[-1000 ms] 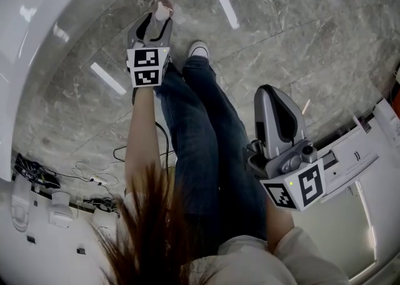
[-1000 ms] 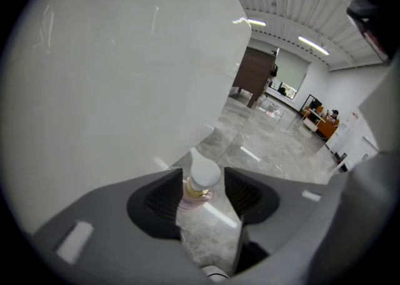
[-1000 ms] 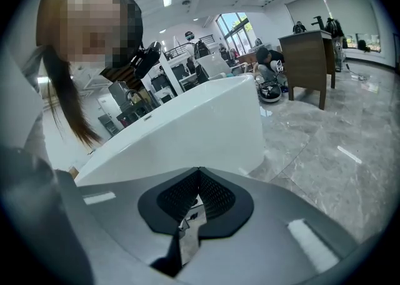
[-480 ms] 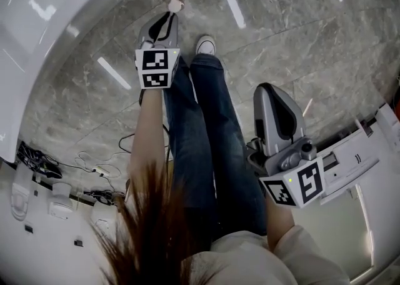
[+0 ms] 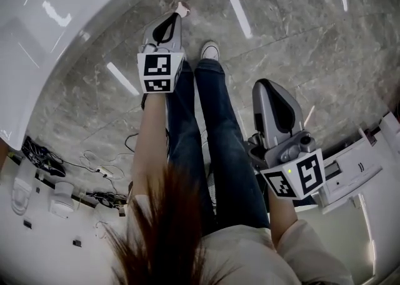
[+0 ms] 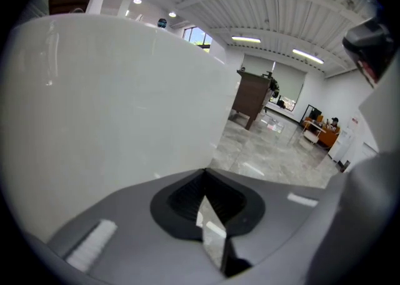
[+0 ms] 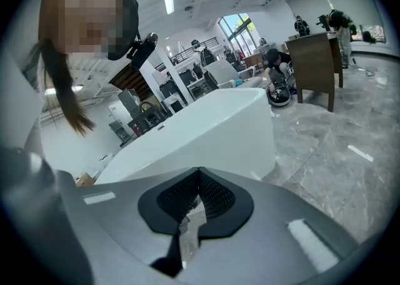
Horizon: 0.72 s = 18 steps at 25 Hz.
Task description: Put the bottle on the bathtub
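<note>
Beside the bathtub (image 5: 37,27), I hold both grippers over the floor (image 5: 281,21).
Jaws of left gripper (image 6: 204,172) have just been closing, now together on nothing; right gripper (image 7: 199,170) closed, empty.

Bathtub (image 5: 44,52) glossy white. Floor (image 5: 312,59) grey marble, pale veins, bright light streaks. Person's jeans (image 5: 215,127) dark blue.

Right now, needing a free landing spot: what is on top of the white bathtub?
In the head view the glossy white bathtub bears only light reflections; the rest is out of frame. The right gripper view sits too low to show its top.
</note>
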Tool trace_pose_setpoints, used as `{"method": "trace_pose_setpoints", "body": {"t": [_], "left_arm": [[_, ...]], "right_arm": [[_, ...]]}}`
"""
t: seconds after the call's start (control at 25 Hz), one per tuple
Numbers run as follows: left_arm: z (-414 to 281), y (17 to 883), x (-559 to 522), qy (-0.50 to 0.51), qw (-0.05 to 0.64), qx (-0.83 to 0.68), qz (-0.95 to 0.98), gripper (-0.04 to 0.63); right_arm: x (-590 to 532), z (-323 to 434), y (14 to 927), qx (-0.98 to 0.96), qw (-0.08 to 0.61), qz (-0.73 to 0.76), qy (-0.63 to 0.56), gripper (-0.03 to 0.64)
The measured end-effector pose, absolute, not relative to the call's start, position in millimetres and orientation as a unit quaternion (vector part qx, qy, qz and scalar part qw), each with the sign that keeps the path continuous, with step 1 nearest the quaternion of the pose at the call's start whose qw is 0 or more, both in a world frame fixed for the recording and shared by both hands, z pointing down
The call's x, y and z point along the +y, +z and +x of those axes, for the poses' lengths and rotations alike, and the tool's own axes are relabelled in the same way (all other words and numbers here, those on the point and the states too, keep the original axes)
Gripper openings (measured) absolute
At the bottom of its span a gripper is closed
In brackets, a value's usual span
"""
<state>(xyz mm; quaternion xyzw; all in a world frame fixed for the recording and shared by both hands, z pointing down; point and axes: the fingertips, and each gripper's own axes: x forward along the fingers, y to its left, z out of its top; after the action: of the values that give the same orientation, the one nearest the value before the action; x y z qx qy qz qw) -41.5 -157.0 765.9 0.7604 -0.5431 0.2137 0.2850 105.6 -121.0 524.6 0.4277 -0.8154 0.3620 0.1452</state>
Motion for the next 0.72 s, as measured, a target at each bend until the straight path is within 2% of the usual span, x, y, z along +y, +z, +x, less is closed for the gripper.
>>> {"method": "trace_pose_setpoints", "body": {"t": [0.72], "left_arm": [[-59, 633, -172, 0.164, 0.21, -0.565, 0.78, 0.048]], "right_arm": [[-121, 98, 485, -0.824, 0.134, 0.435, 0.338, 0.0]]}}
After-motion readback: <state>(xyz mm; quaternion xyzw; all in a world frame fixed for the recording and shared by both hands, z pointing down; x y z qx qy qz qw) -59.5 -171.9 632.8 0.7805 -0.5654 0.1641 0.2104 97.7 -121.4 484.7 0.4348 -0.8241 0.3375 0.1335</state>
